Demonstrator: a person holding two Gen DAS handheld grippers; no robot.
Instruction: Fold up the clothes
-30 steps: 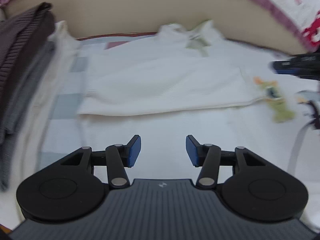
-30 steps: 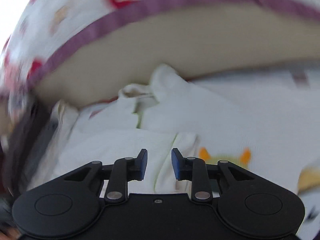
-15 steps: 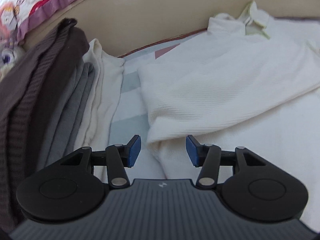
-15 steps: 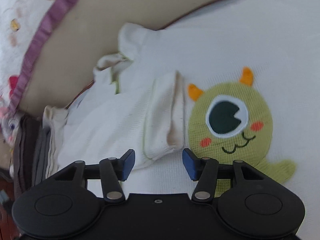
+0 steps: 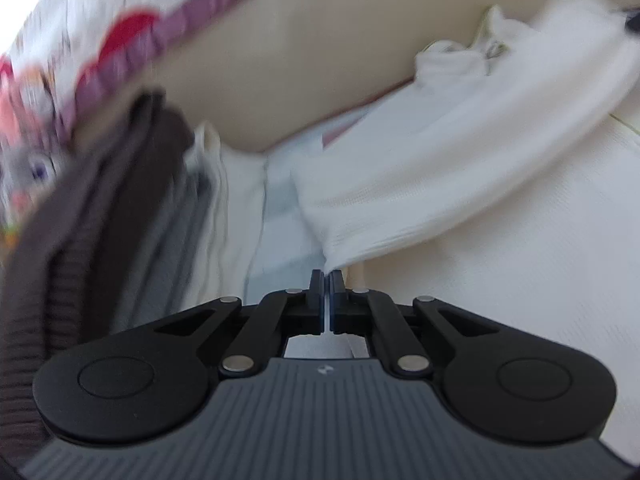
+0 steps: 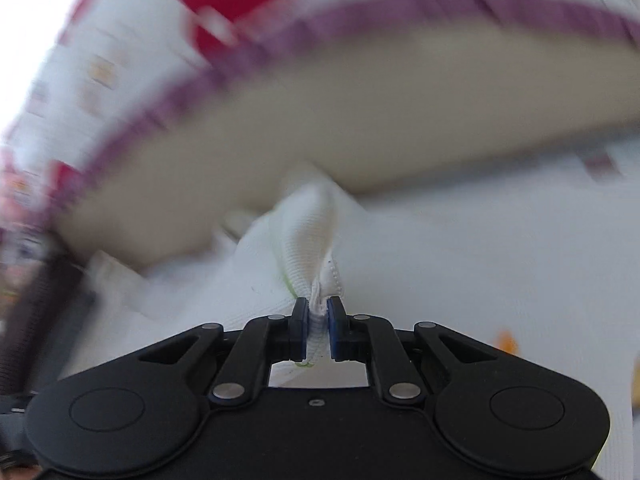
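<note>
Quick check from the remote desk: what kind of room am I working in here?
Most likely a bedroom, working on a bed. The white garment lies on a pale sheet that runs up to a beige padded board, a patterned quilt with a purple border sits beyond it, and folded dark knitwear is stacked alongside.

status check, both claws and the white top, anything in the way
Left claw just closed on the white top corner. Right claw just closed, pinching its hem. Folded pile sits left, clear of it.
</note>
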